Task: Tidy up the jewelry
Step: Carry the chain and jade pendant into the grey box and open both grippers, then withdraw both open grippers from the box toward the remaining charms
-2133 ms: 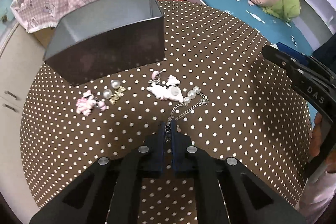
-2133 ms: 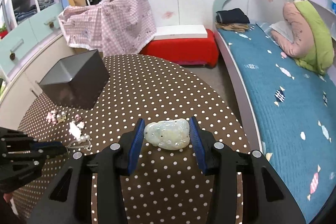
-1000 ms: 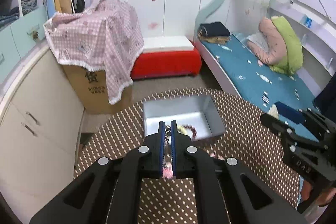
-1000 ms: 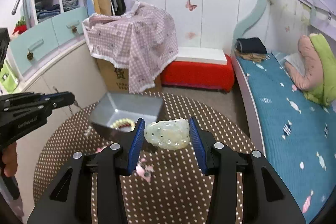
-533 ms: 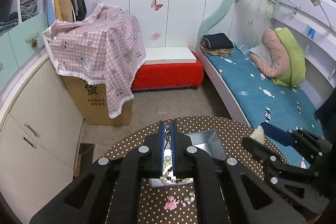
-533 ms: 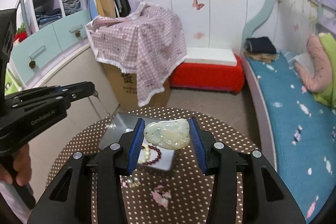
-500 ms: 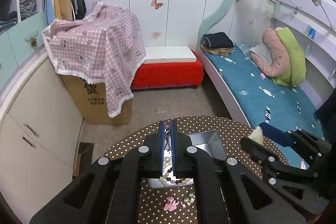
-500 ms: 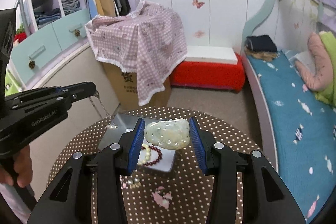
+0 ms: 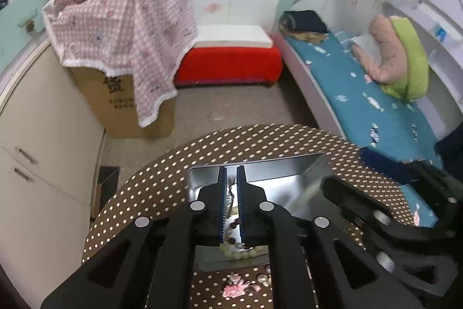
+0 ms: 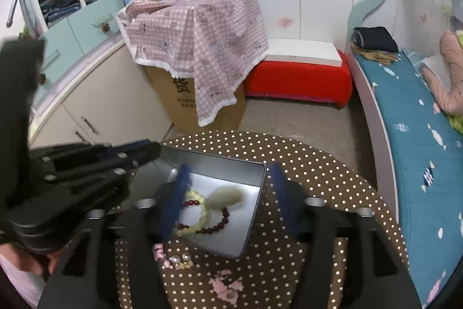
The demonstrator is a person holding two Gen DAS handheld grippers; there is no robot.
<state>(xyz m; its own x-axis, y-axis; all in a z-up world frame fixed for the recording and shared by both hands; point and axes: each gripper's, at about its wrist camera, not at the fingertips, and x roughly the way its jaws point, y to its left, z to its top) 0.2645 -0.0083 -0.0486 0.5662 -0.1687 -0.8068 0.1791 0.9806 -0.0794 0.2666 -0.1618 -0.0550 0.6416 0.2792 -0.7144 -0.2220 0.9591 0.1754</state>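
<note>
A grey metal box (image 10: 254, 201) stands on the brown polka-dot table (image 10: 318, 164). My right gripper (image 10: 228, 193) is open above it, and a pale jade pendant (image 10: 227, 197) is blurred inside the box beside a red and pale bead bracelet (image 10: 214, 225). My left gripper (image 9: 230, 187) hovers over the box (image 9: 289, 170) with its jaws slightly apart. A thin silver chain (image 9: 230, 193) shows blurred between them; I cannot tell whether it is gripped. The left gripper also shows in the right wrist view (image 10: 144, 151).
Pink charms (image 10: 227, 287), pearl earrings (image 10: 181, 259) and a pink piece (image 10: 159, 252) lie on the table in front of the box. Behind the table are a cardboard box under a checked cloth (image 10: 199, 48), a red bench (image 10: 298, 77) and a bed (image 10: 419, 135).
My right gripper has opened and the jade pendant has dropped into the box. My left gripper has lowered over the box and its jaws have parted slightly.
</note>
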